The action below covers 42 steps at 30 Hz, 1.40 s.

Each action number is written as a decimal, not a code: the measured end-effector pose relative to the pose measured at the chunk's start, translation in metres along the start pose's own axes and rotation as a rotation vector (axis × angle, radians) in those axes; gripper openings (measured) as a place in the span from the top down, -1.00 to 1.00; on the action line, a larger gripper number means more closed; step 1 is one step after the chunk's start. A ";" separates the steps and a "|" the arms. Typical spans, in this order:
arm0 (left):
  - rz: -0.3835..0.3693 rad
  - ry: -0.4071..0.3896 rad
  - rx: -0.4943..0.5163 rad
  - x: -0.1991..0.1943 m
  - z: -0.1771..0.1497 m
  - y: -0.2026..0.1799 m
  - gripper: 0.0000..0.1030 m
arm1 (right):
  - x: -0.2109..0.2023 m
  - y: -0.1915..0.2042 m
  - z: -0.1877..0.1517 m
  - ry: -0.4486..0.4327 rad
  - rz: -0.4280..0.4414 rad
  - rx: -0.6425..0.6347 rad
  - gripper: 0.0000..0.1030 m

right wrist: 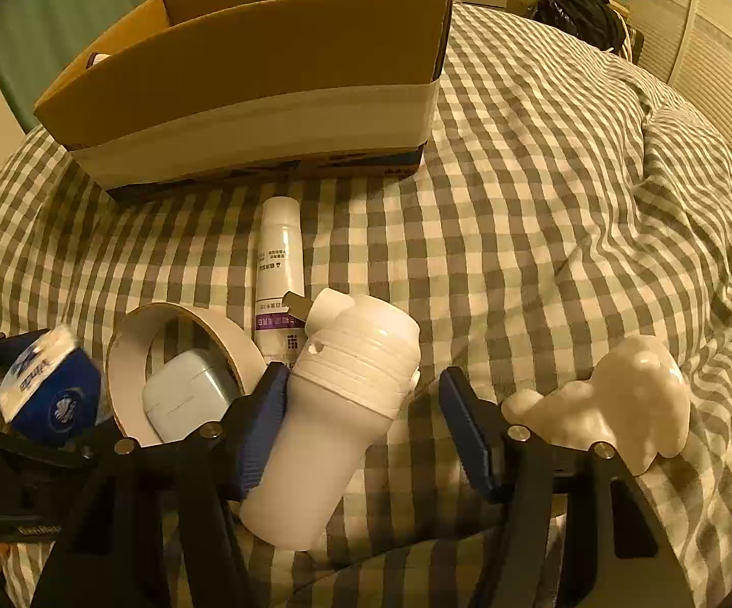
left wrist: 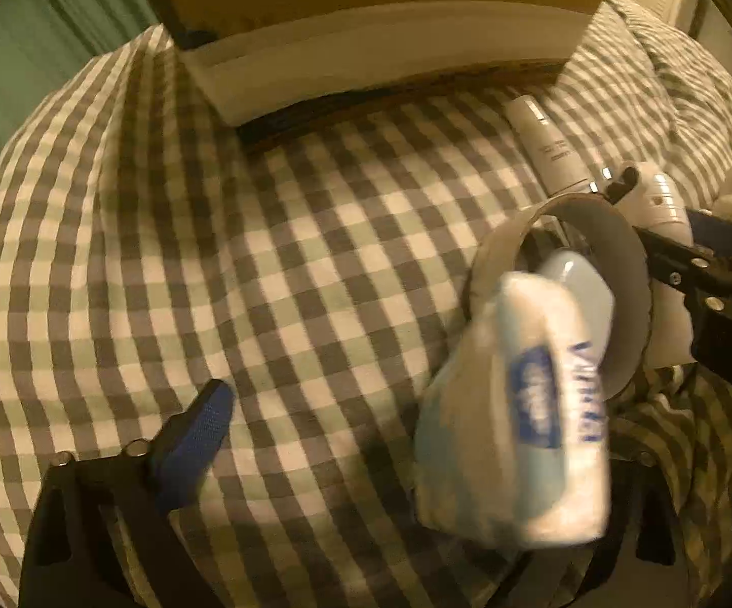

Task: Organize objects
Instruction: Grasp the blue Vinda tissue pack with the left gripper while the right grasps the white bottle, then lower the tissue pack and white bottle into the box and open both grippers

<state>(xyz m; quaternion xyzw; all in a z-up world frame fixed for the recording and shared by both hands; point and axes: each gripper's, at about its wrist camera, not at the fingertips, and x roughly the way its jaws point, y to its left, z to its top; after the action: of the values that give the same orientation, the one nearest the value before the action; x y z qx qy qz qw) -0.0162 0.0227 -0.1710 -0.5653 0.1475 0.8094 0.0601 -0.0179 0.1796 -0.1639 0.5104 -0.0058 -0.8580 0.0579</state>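
My left gripper (left wrist: 366,435) stands wide apart; a blurred blue-and-white tissue pack (left wrist: 523,420) sits against its hidden right finger, and only the left finger (left wrist: 203,425) shows. The pack also shows in the right wrist view (right wrist: 46,395). My right gripper (right wrist: 366,420) is open around a white plastic bottle (right wrist: 335,420) lying on the bed. A tape roll (right wrist: 183,354) rings a pale blue earbud case (right wrist: 188,395). A white tube (right wrist: 279,273) lies toward the cardboard box (right wrist: 264,81).
A white lumpy figurine (right wrist: 614,405) lies right of my right gripper. The checked bedspread (right wrist: 543,213) bulges into folds at right. A white louvred door (right wrist: 710,50) and clutter stand at the back right.
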 end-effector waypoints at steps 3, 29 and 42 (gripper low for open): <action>0.001 -0.030 0.002 -0.010 -0.006 -0.002 -0.31 | -0.003 0.003 -0.006 -0.009 0.008 -0.004 0.02; -0.172 -0.241 -0.192 -0.115 -0.039 0.060 0.58 | -0.096 0.010 -0.035 -0.171 0.004 0.025 0.03; -0.187 -0.450 -0.170 -0.186 0.025 0.058 0.58 | -0.184 0.039 0.017 -0.387 0.061 -0.088 0.03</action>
<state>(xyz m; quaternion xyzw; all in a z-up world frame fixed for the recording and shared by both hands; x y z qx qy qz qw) 0.0120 -0.0115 0.0205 -0.3852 0.0090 0.9152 0.1182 0.0580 0.1599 0.0079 0.3324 0.0049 -0.9374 0.1041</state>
